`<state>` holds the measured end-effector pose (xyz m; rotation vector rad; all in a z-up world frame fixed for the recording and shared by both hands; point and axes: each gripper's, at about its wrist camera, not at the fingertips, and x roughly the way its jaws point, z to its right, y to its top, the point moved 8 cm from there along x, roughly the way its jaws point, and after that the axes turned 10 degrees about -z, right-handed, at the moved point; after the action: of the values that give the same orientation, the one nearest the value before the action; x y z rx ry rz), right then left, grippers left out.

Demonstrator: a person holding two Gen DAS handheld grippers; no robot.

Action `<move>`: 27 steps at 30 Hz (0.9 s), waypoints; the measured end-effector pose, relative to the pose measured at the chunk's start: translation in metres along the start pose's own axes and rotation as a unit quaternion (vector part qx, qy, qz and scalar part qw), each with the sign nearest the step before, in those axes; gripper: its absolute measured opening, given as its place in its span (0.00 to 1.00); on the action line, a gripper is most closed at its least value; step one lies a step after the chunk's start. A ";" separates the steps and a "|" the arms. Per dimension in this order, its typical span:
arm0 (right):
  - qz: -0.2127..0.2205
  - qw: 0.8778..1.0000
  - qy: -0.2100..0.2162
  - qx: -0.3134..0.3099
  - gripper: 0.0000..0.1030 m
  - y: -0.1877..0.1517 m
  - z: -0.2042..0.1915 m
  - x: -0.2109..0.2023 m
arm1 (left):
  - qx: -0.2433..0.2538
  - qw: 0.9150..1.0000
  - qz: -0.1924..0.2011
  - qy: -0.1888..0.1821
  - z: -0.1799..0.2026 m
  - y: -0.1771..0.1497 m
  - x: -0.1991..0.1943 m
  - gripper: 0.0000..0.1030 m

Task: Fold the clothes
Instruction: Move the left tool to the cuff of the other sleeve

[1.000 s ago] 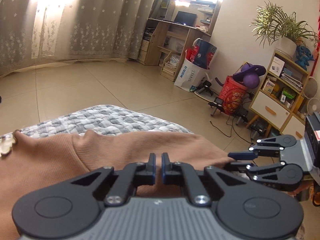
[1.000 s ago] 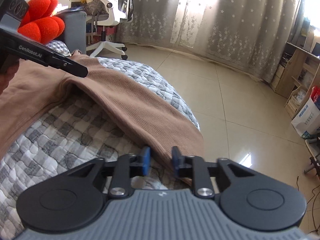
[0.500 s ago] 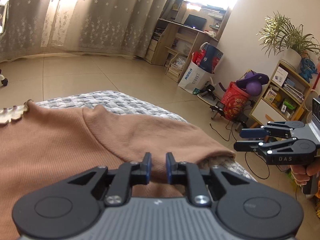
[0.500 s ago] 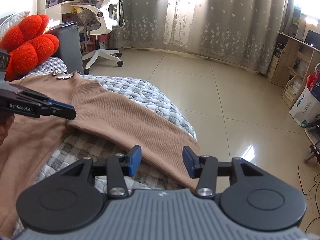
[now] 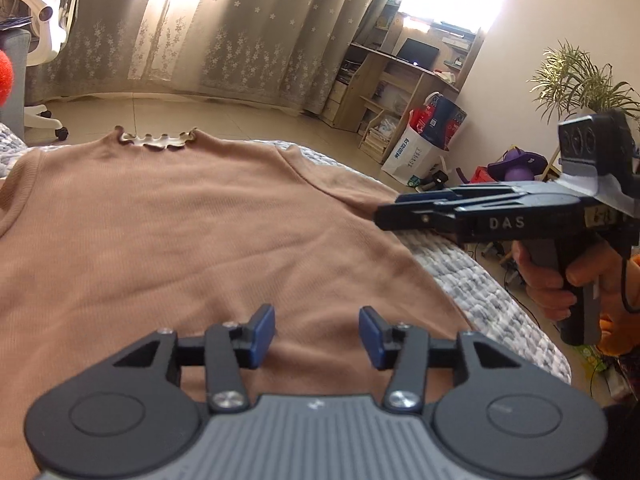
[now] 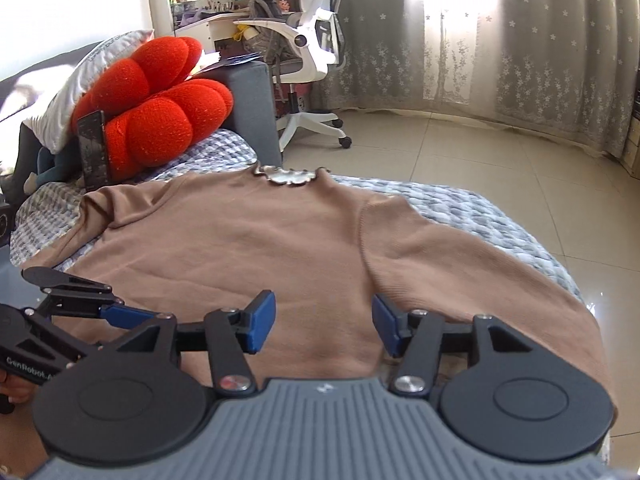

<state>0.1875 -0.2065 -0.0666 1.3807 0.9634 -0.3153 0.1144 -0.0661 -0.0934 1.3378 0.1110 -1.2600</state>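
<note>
Sweater spread flat on the bed, no fold made yet.

I have the brown sweater (image 6: 256,256) lying face up on the quilted bed (image 6: 452,204), collar at twelve o'clock, one sleeve running off toward four o'clock. My left tool (image 5: 317,332) and right tool (image 6: 323,322) have both just been opening and now hover over the hem with nothing between their jaws. By my reckoning, sleeves and body remain to fold.

place: home bedroom with study corner | evidence: quilted bed (image 6: 460,208), red cushion (image 6: 156,104), lace curtains (image 5: 224,28), wooden desk with laptop (image 5: 404,68), white swivel chair (image 6: 316,36), potted plant (image 5: 576,80), tiled floor (image 6: 500,152)
</note>
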 end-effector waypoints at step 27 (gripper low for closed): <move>-0.033 0.994 0.036 -0.095 0.65 0.044 -0.144 0.083 | -0.146 0.961 0.028 0.235 -0.152 -0.104 -0.207 0.69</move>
<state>0.2128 -0.0371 -0.0819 1.1943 1.0717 -0.2181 0.0440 0.2006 -0.0681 1.3445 0.5671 -0.8182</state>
